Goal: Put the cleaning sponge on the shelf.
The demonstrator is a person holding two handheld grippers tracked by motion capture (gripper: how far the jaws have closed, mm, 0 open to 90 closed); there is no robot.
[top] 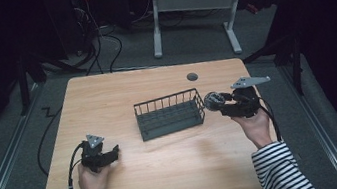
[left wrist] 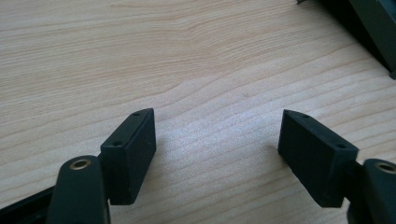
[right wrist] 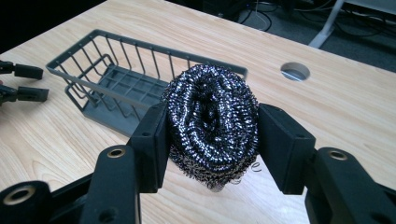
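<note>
Here, scourer: one steel wool scourer (right wrist: 211, 123), squeezed between the right gripper (right wrist: 212, 140) jaws, lifted off the table (top: 177, 164).
Basket: one grey wire basket (top: 169, 114), just beyond the right gripper's tips, its end wall near the scourer.
Left gripper: one left gripper (left wrist: 217, 156), jaws apart with bare wood between, well apart from the basket.
Room: open tabletop around both grippers.

basket (top: 169, 114): counter (top: 120, 89) centre | steel scourer (top: 213, 101): just right of basket, in right gripper (top: 219, 102) | left gripper (top: 109, 154): front left, well apart

wooden table (top: 168, 175), round cable hole (top: 192, 77)
</note>
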